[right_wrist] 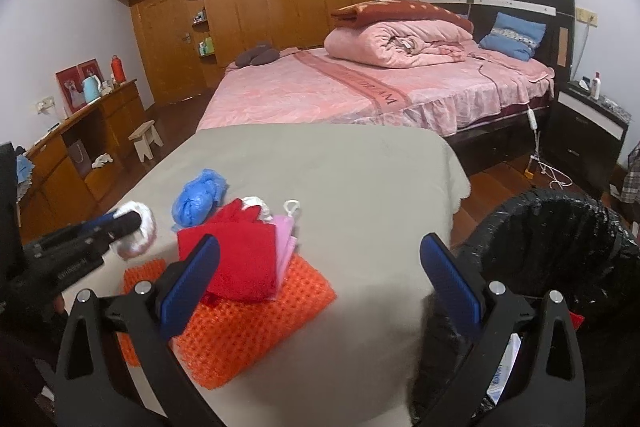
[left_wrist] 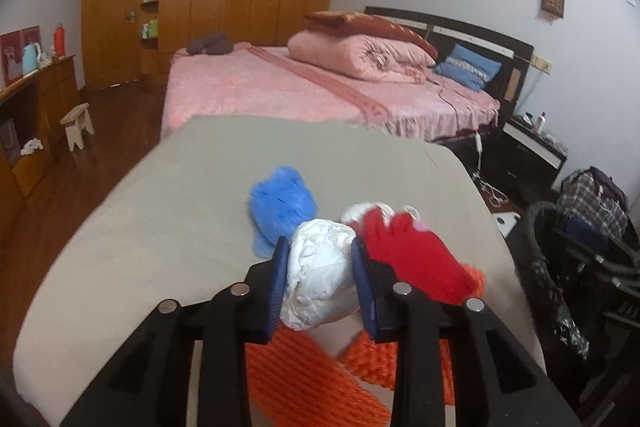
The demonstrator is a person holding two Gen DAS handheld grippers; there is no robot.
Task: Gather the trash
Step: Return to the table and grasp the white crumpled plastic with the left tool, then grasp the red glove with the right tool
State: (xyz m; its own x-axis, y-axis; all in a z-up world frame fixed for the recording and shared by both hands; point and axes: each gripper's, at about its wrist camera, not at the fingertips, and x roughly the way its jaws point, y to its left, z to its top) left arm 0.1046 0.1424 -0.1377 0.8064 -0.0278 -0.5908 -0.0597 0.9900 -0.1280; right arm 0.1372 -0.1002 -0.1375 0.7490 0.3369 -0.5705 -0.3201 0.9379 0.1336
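My left gripper (left_wrist: 320, 279) is shut on a crumpled white paper wad (left_wrist: 320, 275) and holds it above the beige-covered table (left_wrist: 160, 211). The same gripper (right_wrist: 124, 223) and wad (right_wrist: 138, 231) show at the left of the right wrist view. A crumpled blue plastic bag (left_wrist: 280, 207) (right_wrist: 198, 197) lies on the table beyond it. My right gripper (right_wrist: 320, 279) is open and empty above the table's near right part. A bin lined with a black bag (right_wrist: 560, 239) (left_wrist: 560, 267) stands right of the table.
A red cloth (right_wrist: 236, 255) (left_wrist: 404, 251), a pink item (right_wrist: 286, 239) and an orange mesh mat (right_wrist: 240, 319) (left_wrist: 316, 379) lie on the table. A pink bed (right_wrist: 360, 87) stands behind, a nightstand (right_wrist: 588, 135) at right, a wooden sideboard (right_wrist: 80, 147) and stool (right_wrist: 146, 139) at left.
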